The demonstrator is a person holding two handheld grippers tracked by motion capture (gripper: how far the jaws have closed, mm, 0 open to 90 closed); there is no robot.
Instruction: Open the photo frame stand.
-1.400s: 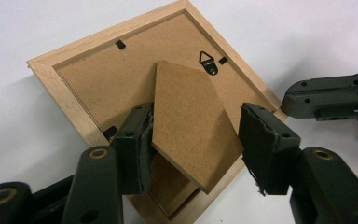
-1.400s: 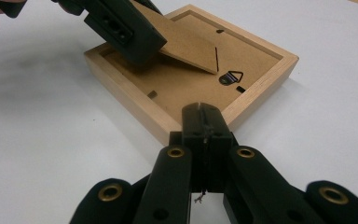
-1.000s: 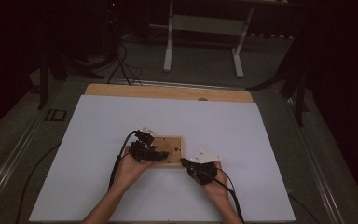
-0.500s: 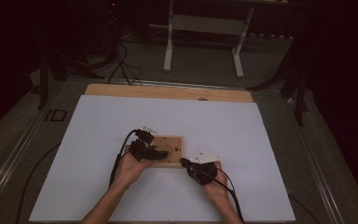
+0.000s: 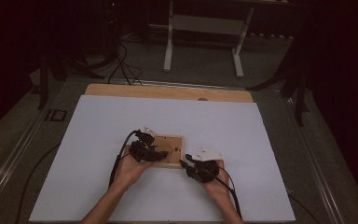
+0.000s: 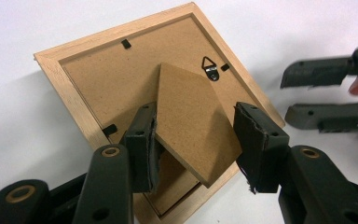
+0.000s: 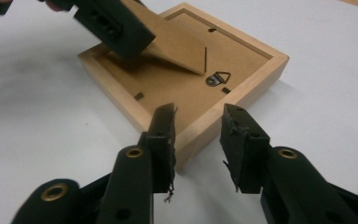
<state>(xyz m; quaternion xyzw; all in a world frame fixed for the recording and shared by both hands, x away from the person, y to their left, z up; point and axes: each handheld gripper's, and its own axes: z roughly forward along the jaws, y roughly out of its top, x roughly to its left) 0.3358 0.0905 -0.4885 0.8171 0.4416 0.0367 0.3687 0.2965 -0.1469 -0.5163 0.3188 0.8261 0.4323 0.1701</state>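
A small wooden picture frame (image 5: 173,150) lies face down on the white sheet, its brown back (image 6: 102,79) and metal hanger (image 6: 209,69) facing up. My left gripper (image 6: 195,109) is shut across the width of the frame's cardboard easel stand (image 6: 191,121), which is tilted up off the back. My right gripper (image 7: 198,112) stands open at the frame's near rim (image 7: 200,128). Its jaws have just been opening, and the rim's corner sits between them with the pads clear of the wood. In the high view the left gripper (image 5: 158,154) is over the frame and the right gripper (image 5: 185,164) at its front right corner.
The white sheet (image 5: 98,135) covers a wooden tabletop (image 5: 121,89) whose far edge shows bare. Cables trail from both grippers toward the person. Beyond the table stand a white table base (image 5: 205,28) and dark stands on the floor.
Both hands have kept their places at the frame. At this size the earlier high views show no clear difference in the jaws.
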